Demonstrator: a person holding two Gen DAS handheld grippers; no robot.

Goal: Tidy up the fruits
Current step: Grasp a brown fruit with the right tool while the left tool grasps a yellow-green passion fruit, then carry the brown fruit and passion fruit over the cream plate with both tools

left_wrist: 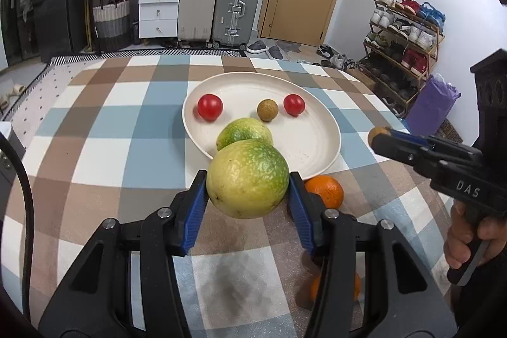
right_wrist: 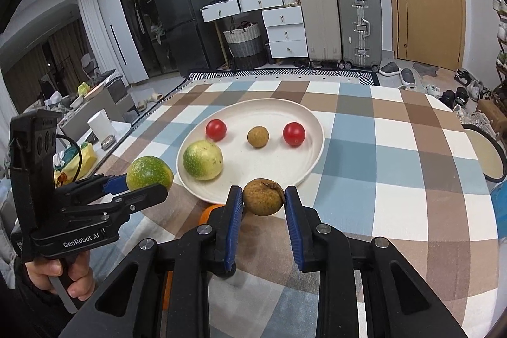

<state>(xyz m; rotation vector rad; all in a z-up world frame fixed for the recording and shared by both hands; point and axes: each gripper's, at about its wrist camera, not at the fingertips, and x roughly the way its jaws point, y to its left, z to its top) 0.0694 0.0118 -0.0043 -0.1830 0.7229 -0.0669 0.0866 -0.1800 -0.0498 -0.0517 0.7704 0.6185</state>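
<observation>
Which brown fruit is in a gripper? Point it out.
The brown fruit in the right gripper; the other brown one lies on the plate between two tomatoes.

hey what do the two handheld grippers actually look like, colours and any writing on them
Both are black plastic pistol-grip tools. The left tongs and right tongs have ribbed blue pads on black linkage arms with silver pivot screws. White lettering reads "DAS" on the right one and "GenRobot.AI" on the left. A black cable runs beside the left one.

Blue-brown-white checked tablecloth [left_wrist: 95, 129], white plate [left_wrist: 317, 148], red tomatoes [left_wrist: 209, 106]
</observation>
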